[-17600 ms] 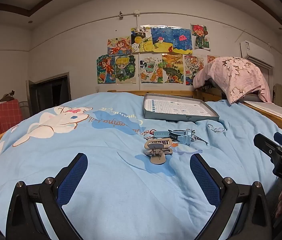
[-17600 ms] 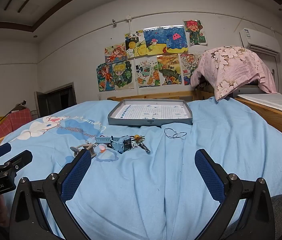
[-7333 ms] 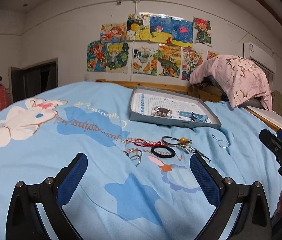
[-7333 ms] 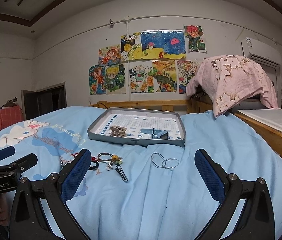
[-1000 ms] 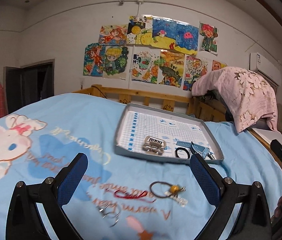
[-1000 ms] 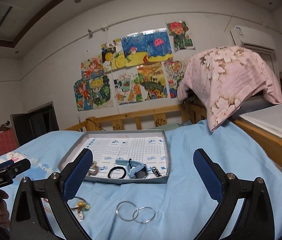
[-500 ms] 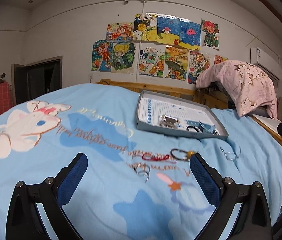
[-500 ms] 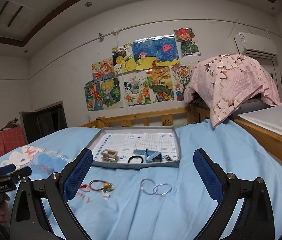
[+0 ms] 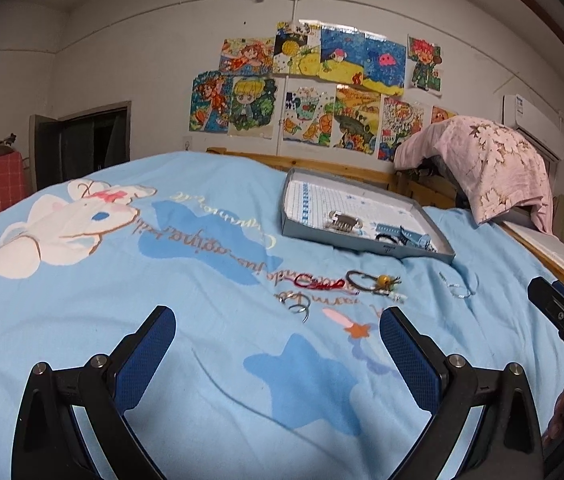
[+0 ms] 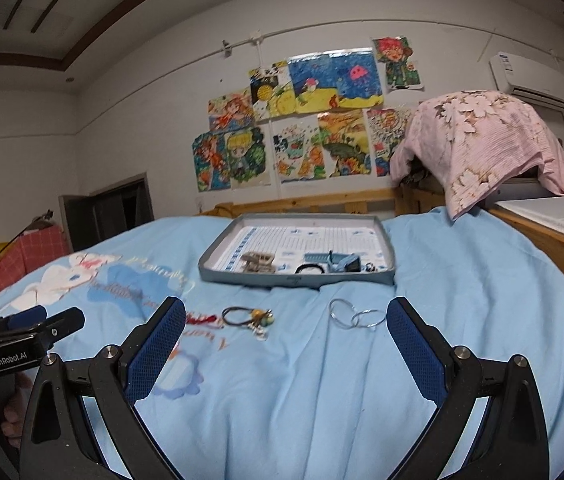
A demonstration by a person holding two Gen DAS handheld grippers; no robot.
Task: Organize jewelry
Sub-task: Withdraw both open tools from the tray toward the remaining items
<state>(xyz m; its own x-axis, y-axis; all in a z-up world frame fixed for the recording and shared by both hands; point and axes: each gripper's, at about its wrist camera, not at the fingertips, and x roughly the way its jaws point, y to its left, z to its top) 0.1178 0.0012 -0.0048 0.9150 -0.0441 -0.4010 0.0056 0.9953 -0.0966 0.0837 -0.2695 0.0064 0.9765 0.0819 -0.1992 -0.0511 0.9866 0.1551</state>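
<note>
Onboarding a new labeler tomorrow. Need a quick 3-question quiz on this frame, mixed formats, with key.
1. True or false: the hair claw lies inside the tray.
2. Multiple choice: where are the two linked silver rings? A) in the tray B) on the blanket, in front of the tray C) held by the right gripper
3. Fill in: both the right gripper and the left gripper are ____ and hold nothing.

Key: 1 true; 2 B; 3 open
</note>
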